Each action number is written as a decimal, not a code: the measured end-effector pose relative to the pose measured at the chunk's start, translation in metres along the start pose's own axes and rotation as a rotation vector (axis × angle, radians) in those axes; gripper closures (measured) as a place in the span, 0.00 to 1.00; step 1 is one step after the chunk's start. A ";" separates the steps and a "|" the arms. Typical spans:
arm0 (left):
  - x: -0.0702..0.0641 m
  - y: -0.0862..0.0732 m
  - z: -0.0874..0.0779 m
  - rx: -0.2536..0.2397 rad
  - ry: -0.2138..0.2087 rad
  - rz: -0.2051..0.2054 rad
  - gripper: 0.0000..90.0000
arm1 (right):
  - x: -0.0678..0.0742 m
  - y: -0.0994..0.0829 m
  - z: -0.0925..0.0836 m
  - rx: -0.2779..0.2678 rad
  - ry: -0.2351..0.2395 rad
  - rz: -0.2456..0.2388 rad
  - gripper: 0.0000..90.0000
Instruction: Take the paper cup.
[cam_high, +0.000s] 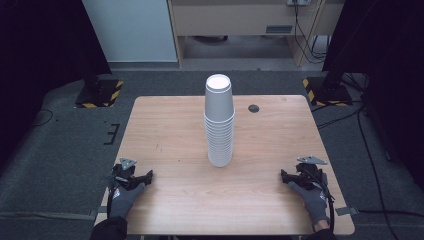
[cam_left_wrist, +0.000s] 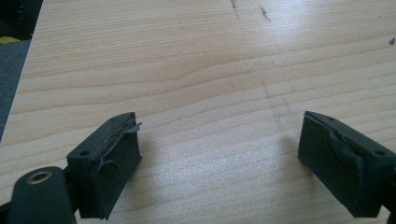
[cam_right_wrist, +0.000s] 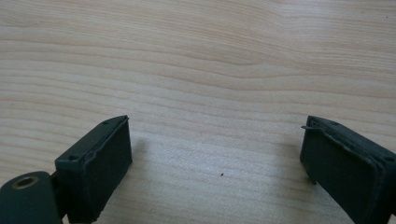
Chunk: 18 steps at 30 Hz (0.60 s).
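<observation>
High view first: the left gripper (cam_high: 145, 176) rests at the lower left of the frame, near the front left corner of the table (cam_high: 170, 130), and the right gripper (cam_high: 285, 175) mirrors it at the lower right, each held in a gloved hand. Both point inward, roughly toward each other. In the left gripper view its jaws stand wide apart with nothing but bare wood grain between them; the right gripper view shows the same, wide spread jaws over empty wood. Neither touches anything but, it seems, the tabletop, though whether the jaws actually rest on it or hang just above is hard to tell from these angles.

Farther out, at the centre of the frame, stands the stack of white paper cups (cam_high: 219, 122), nested upside down into a tall upright column, well apart from both grippers. A small dark round mark (cam_high: 254, 108) lies on the table to the upper right of the stack.

By my judgement this is the starting posture: nothing has been grasped yet. The next move likely calls for one gripper to travel in toward the stack and close gently around the top cup, while the other steadies the column lower down so it does not tip
</observation>
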<state>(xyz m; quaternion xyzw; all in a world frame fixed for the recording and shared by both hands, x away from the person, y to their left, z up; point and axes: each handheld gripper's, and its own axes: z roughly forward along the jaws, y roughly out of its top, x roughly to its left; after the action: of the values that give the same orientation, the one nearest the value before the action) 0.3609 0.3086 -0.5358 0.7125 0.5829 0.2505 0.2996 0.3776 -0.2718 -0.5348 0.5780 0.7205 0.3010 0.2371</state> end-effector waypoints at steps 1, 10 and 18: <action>0.000 0.000 0.000 0.001 0.001 0.000 0.13 | 0.001 0.000 -0.002 -0.011 0.005 0.000 0.12; 0.000 0.000 0.000 0.002 0.001 0.000 0.13 | 0.007 0.008 -0.026 -0.141 0.031 0.008 0.13; 0.000 0.000 0.000 0.004 -0.004 0.002 0.11 | 0.015 0.018 -0.044 -0.225 0.080 0.004 0.14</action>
<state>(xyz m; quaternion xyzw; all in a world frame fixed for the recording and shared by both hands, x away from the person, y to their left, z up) 0.3612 0.3083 -0.5360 0.7143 0.5820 0.2484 0.2990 0.3565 -0.2617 -0.4903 0.5367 0.6899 0.4032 0.2709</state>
